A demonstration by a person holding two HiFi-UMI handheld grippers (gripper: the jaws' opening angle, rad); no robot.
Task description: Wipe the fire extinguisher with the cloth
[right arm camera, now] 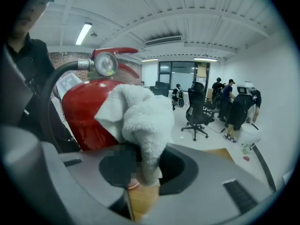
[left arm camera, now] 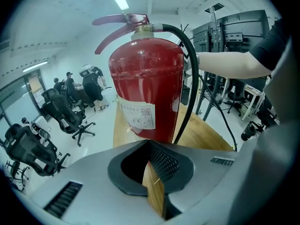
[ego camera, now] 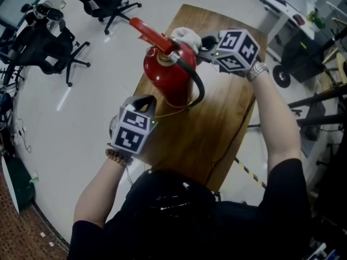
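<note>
Fire extinguisher (ego camera: 168,72) stands upright near the far end of the wooden table (ego camera: 217,129), red lever (ego camera: 149,31) pointing away to the left and black hose (ego camera: 198,85) looping down its right side. The right gripper (ego camera: 205,46) has its jaws pinched on the white cloth (ego camera: 187,37) and presses the bunched wad against the cylinder's upper shoulder just below the valve, probably wiping the top. The left gripper (ego camera: 145,101) sits low, just beside the near side of the body, jaws drawn nearly together on nothing, probably to steady the cylinder against the wiping push; contact cannot be confirmed.
</note>
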